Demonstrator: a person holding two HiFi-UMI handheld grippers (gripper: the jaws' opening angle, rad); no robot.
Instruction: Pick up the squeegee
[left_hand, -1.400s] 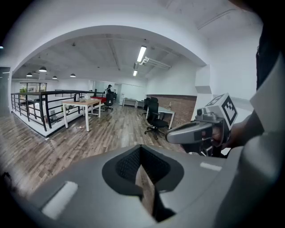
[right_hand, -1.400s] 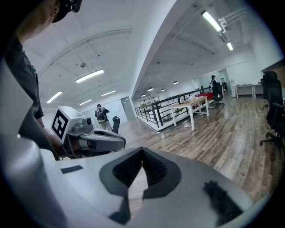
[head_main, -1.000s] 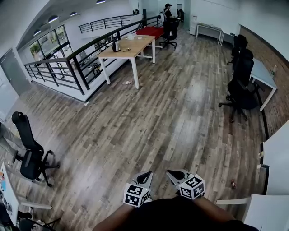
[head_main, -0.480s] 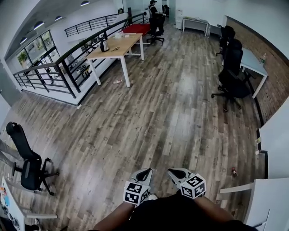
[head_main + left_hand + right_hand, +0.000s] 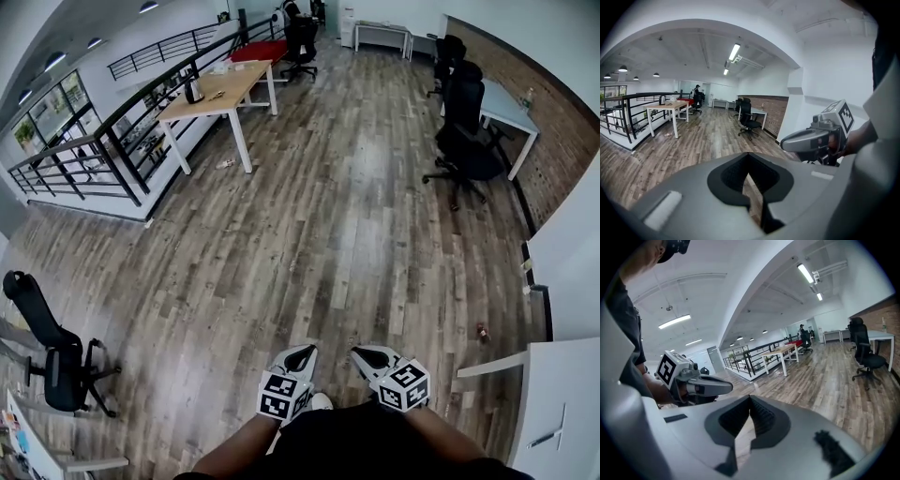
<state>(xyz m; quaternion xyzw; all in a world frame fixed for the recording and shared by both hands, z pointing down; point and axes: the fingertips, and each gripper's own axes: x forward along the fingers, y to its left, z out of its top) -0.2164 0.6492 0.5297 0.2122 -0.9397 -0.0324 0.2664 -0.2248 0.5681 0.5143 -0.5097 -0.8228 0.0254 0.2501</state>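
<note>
I find no squeegee in any view, so I cannot say which way it lies from the tongs, how its long axis runs, or which hand is nearer. The left tongs (image 5: 302, 354) and right tongs (image 5: 362, 355) sit side by side at the bottom centre of the head view. Both are closed on nothing and point out over the wooden floor (image 5: 328, 234). I judge the squeegee must be found before any reach.

Wooden table (image 5: 230, 86) by black railing (image 5: 131, 141), office chair (image 5: 56, 370), plank floor (image 5: 356, 216)
</note>
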